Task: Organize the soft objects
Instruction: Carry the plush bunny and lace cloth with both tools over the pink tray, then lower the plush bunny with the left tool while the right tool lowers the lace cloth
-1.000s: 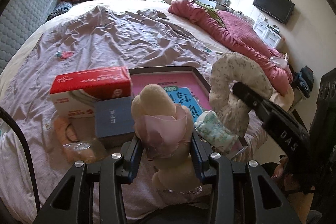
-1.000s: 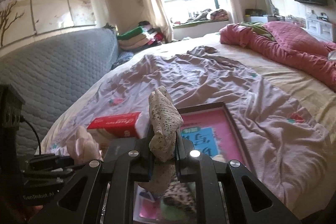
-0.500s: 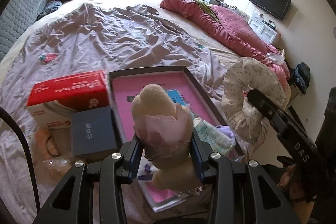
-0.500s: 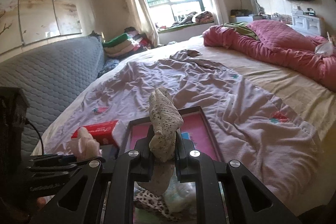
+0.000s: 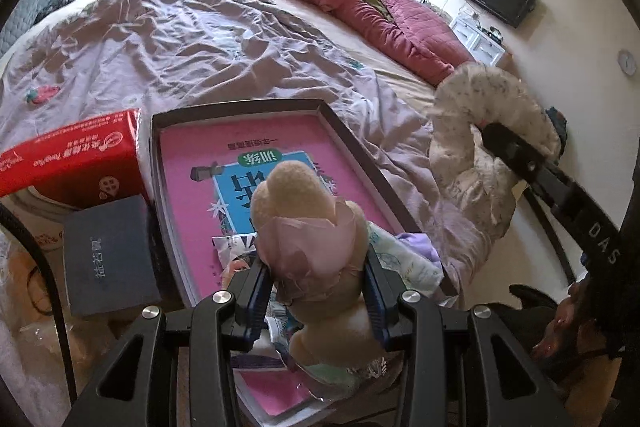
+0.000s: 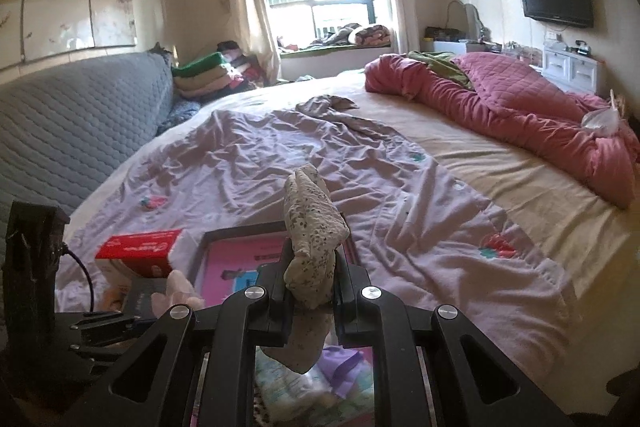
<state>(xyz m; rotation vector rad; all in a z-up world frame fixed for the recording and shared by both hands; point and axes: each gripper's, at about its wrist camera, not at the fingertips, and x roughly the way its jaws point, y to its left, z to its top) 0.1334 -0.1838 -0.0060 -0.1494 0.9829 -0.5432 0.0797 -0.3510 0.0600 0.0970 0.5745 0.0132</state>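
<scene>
The left hand-held gripper (image 5: 316,279) is clamped on a beige plush toy (image 5: 304,211) wrapped in a pink cloth, held above the near end of a dark shallow box (image 5: 348,147) on the bed (image 5: 180,39); the toy's lower part drops behind the fingers and its shape there is hard to read; the right hand-held gripper (image 6: 310,279) is clenched on a speckled cream fabric piece (image 6: 312,227), which in the left wrist view curls into a ring (image 5: 488,131) off the bed's right edge, with one black finger (image 5: 516,155) passing through it; the box holds a pink book (image 5: 224,163) with upside-down print, and its near end is covered by crumpled patterned cloths (image 5: 396,259) and a purple item (image 6: 344,367), partly hidden by both grippers; just left of the box lie a red tissue pack (image 5: 76,155) and a dark blue case (image 5: 108,255); further left, clear plastic wrapping (image 5: 24,275) over something orange is cut off and indistinct; a red quilt (image 6: 500,107) lies along the bed's far right side.
</scene>
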